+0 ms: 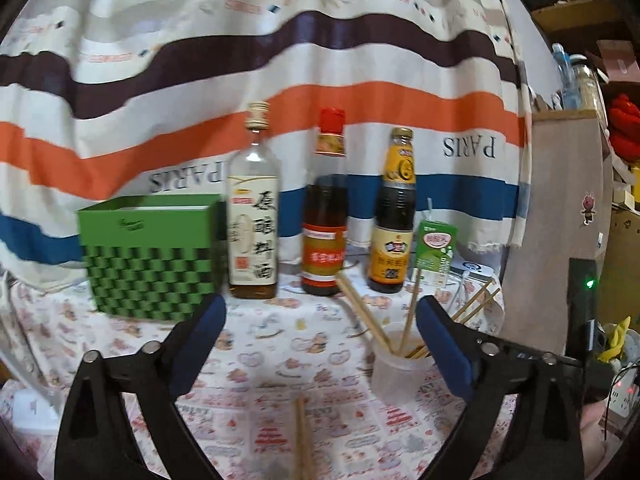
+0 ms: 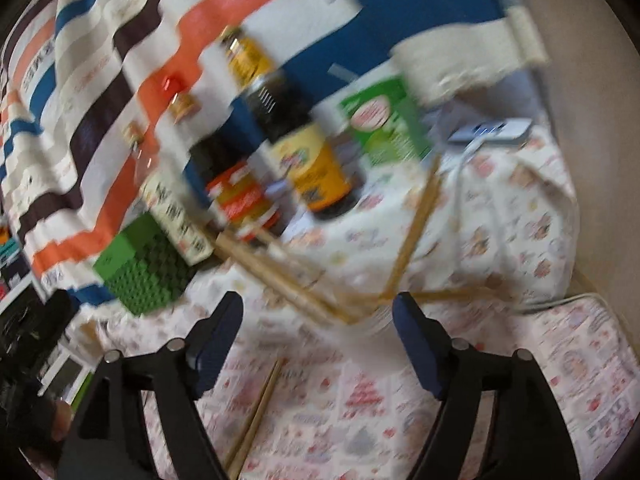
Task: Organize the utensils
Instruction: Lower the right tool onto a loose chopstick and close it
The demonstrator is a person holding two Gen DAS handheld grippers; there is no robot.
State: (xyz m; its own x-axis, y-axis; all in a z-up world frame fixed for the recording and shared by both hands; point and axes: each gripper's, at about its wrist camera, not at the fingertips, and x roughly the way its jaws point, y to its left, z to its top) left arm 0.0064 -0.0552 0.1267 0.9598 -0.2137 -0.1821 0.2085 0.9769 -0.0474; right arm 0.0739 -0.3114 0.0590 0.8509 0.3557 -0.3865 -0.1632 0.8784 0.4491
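While both the left gripper and right gripper stand open and empty, loose chopsticks lie at lower centre; others stand in the translucent cup. Judged light, stiff, slippery: pinch mid-shaft. The printed tablecloth looks soft; a striped curtain hangs behind.

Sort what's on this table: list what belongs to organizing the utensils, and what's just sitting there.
Part of the job:
- plastic cup
- chopsticks in the cup
- loose chopsticks on the cloth

Just lying about:
- green box
- three sauce bottles
- green drink carton
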